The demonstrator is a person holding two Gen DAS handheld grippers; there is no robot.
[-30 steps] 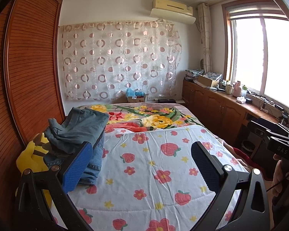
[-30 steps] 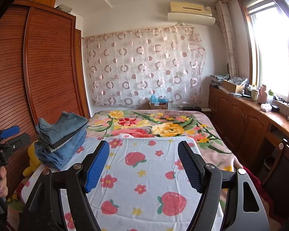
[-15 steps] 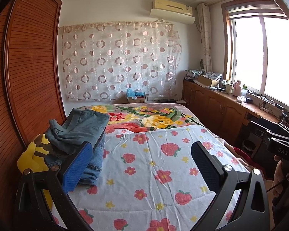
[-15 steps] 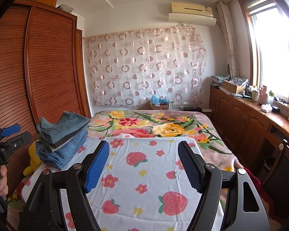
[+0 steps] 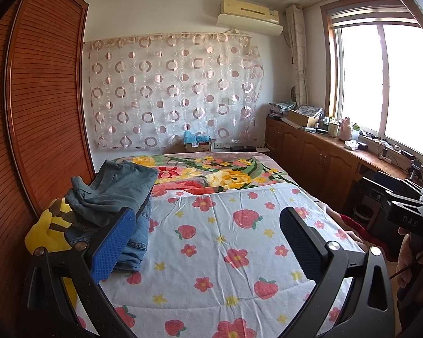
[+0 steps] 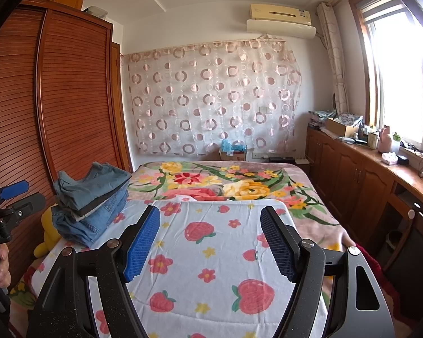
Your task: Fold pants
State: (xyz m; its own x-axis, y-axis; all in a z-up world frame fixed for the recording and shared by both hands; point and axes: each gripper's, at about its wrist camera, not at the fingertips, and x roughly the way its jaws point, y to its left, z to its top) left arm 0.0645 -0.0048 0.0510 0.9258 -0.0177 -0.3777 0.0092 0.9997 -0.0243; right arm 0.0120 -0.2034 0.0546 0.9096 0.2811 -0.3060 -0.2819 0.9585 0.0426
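A stack of denim pants (image 5: 118, 197) is seen at nine o'clock on the strawberry-print sheet (image 5: 225, 253). Left gripper (image 5: 208, 242) and right gripper (image 6: 211, 242) are held wide, empty. Soft, fairly heavy denim is best pinched at the waistband.

No change is seen between the earlier pictures and now: nothing on the bed (image 5: 225, 239) is shifted, and neither view is altered beyond a faint drift of framing.

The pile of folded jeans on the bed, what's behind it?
Behind the pile of folded jeans a yellow plush toy pokes out, against the wooden wardrobe. Most of the toy is hidden.
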